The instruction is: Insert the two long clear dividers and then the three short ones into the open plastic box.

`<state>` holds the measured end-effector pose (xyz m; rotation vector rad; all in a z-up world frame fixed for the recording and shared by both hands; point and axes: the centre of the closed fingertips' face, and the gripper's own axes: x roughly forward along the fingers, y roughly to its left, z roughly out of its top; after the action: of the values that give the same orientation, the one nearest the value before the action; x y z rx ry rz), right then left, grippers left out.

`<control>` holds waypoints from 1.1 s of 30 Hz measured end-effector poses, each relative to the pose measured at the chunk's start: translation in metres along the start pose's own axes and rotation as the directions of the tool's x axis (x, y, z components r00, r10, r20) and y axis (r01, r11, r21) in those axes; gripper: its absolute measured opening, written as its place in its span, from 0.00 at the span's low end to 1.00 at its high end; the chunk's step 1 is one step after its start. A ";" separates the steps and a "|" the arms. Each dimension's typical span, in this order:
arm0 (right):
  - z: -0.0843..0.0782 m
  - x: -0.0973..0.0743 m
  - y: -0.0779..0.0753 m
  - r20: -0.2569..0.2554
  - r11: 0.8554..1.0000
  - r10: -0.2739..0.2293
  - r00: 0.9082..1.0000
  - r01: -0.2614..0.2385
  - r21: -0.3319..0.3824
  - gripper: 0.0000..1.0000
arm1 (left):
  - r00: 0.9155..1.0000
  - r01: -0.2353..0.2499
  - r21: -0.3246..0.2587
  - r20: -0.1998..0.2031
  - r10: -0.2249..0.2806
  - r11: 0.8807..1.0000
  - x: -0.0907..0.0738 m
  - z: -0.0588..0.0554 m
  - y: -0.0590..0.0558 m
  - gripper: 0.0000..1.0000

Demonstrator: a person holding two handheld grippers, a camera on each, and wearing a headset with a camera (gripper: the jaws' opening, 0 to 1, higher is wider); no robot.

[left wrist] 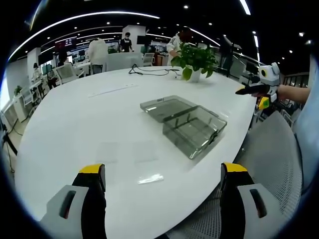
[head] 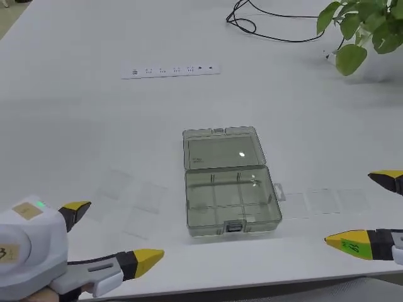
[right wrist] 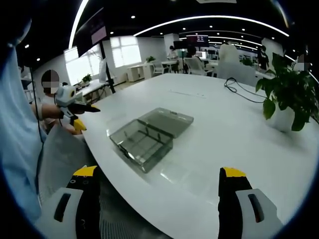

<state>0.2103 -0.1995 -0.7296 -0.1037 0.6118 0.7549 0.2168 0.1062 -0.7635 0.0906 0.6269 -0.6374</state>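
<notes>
The open smoky plastic box (head: pixel 233 204) lies at the table's middle with its lid (head: pixel 223 150) folded back flat. Thin clear partitions appear to stand inside it. Faint clear divider sheets (head: pixel 135 196) lie flat left of the box, and more clear sheets (head: pixel 324 200) lie to its right. My left gripper (head: pixel 113 233) hovers open at the near left edge, empty. My right gripper (head: pixel 365 209) is open at the near right, also empty. In the left gripper view the box (left wrist: pixel 192 127) sits ahead of the open left gripper (left wrist: pixel 162 172), with sheets (left wrist: pixel 144 150) between. The right gripper (right wrist: pixel 158 173) faces the box (right wrist: pixel 142 140).
A white power strip (head: pixel 170 70) lies farther back on the white table (head: pixel 75 126). A black cable (head: pixel 264 25) and a potted plant (head: pixel 359 31) occupy the far right corner. A mesh chair (left wrist: pixel 269 164) stands by the near edge. People are in the office behind.
</notes>
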 end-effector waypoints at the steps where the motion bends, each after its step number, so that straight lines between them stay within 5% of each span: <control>1: 0.000 0.000 0.000 0.000 1.000 0.000 1.000 0.000 0.000 1.00 | 1.000 0.000 0.000 0.000 0.000 1.000 0.000 0.000 0.000 0.98; 33: -0.002 0.001 0.001 0.002 1.000 0.003 1.000 -0.003 0.006 1.00 | 1.000 -0.001 -0.024 -0.031 0.000 1.000 0.006 -0.009 0.006 0.97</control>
<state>0.2095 -0.1990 -0.7314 -0.0967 0.6122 0.7562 0.2188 0.1103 -0.7748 0.0783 0.6641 -0.6286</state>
